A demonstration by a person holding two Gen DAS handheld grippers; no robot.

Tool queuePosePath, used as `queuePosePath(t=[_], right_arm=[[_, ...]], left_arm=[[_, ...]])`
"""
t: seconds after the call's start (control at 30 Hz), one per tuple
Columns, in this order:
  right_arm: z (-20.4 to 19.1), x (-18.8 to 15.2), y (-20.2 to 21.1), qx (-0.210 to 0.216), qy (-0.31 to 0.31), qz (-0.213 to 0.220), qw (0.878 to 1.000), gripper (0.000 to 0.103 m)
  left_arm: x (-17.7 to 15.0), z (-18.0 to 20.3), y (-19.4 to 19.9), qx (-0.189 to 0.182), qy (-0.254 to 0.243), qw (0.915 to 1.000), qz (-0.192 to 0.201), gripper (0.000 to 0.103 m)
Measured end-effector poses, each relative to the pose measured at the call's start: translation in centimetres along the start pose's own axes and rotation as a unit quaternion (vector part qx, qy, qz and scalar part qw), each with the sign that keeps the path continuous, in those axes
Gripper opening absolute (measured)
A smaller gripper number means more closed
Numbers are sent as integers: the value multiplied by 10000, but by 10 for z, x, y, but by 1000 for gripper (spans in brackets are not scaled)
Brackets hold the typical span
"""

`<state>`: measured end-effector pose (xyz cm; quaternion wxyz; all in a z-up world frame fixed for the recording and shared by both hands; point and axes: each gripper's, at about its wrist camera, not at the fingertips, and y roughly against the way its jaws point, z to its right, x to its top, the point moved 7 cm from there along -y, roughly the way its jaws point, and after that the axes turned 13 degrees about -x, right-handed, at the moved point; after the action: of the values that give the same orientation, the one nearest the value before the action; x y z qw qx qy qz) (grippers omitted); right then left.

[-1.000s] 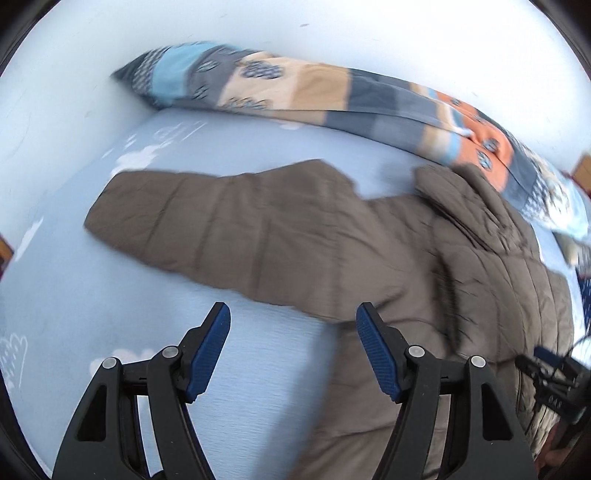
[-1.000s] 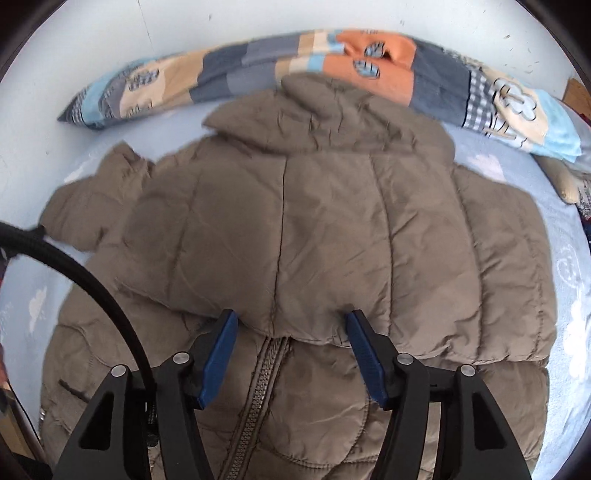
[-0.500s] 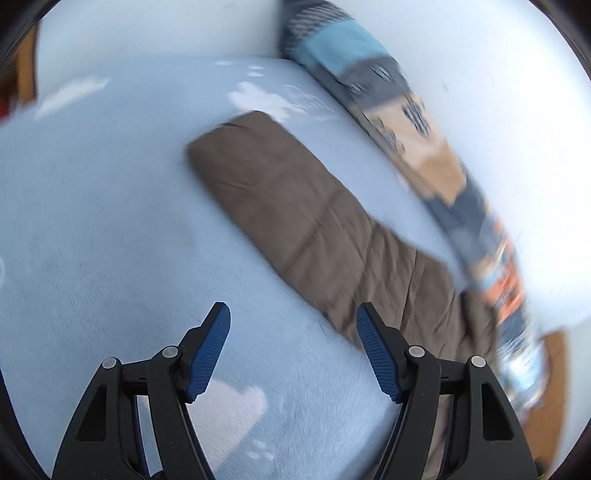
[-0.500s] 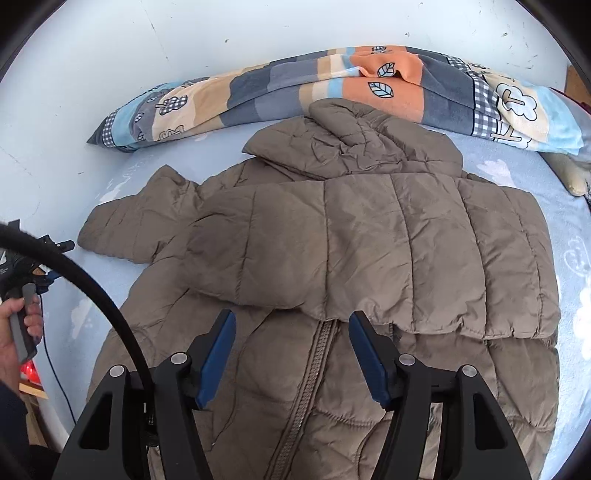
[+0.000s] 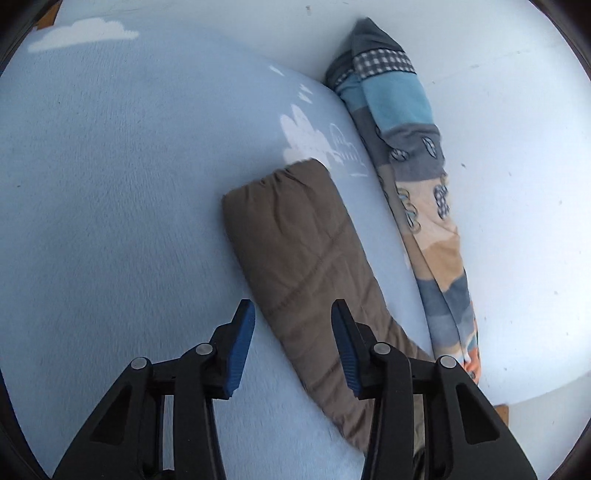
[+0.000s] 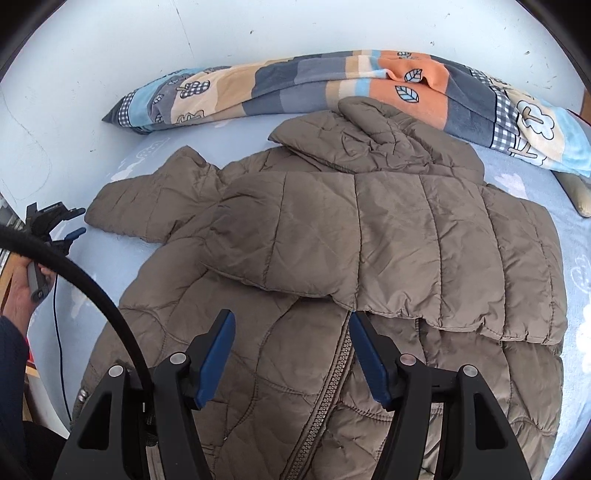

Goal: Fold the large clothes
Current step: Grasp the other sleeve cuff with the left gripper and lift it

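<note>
A brown quilted puffer jacket (image 6: 369, 236) lies front up on the light blue bed sheet (image 6: 524, 184), zip showing. Its right sleeve is folded across the chest. Its left sleeve (image 5: 303, 243) stretches out flat toward the wall and also shows in the right wrist view (image 6: 147, 199). My left gripper (image 5: 291, 332) is open and empty, its jaws either side of that sleeve, just above it; it also shows at the left in the right wrist view (image 6: 55, 225). My right gripper (image 6: 288, 347) is open and empty above the jacket's zip, below the folded sleeve's edge.
A striped patchwork blanket (image 6: 332, 85) lies rolled along the white wall (image 6: 258, 26) behind the jacket; it also shows in the left wrist view (image 5: 410, 155). A black cable (image 6: 85, 280) arcs across the left of the right wrist view. The sheet (image 5: 110, 184) spreads left of the sleeve.
My left gripper has swung left and moved in over the outstretched sleeve, its jaws somewhat narrower. My right gripper has drawn back from the folded sleeve toward the hem.
</note>
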<state>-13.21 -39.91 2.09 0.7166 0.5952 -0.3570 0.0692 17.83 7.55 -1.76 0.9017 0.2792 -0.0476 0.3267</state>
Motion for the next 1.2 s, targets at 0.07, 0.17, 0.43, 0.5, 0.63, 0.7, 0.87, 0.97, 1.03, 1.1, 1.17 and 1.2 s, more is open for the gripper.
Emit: queuePosePath(t=[0.07,0.17,0.43,0.5,0.63,0.7,0.87,0.97,1.03,1.1,1.17,1.2], right_arm=[[2,-1,-5,-4,-32,-66,10000,69],[6,-2,-11,-35,-47,-100,9999,69],[9,-8,-29,-51,-101,-278,9995,69],[10,-8,-30,-73,-143,-281,9995,69],[14,-4,-24,-100,-220,-160,9996,69],[17,-3,-22,-121,-261,-120,9995,69],[39,5,-25,-742,-272,55,9969,69],[59,6,-30,-950,-505,-112,9941,69],[71,7,-24,-645,-960,-159,9932,69],[77,12,-13,-585,-1101,-65,9922,69],[82,18,2,-638,-1154,141,9912,69],[85,20,9,-603,-1217,221,9905,69]], left_arm=[[10,-8,-5,16,96,9999,124,41],[24,-13,-16,-132,162,9994,283,41],[28,-16,-29,-378,147,9970,657,42],[27,-15,-26,-359,100,9965,743,27],[28,4,-11,-325,-71,9955,889,17],[27,19,-1,-233,-251,9949,944,17],[15,77,20,-262,-821,9921,915,16],[2,119,35,-256,-1310,9873,860,16],[-10,151,49,-358,-1645,9818,882,16],[-24,181,60,-483,-1900,9768,857,16],[-39,209,68,-632,-2115,9721,800,16],[-51,226,72,-710,-2268,9683,775,16]])
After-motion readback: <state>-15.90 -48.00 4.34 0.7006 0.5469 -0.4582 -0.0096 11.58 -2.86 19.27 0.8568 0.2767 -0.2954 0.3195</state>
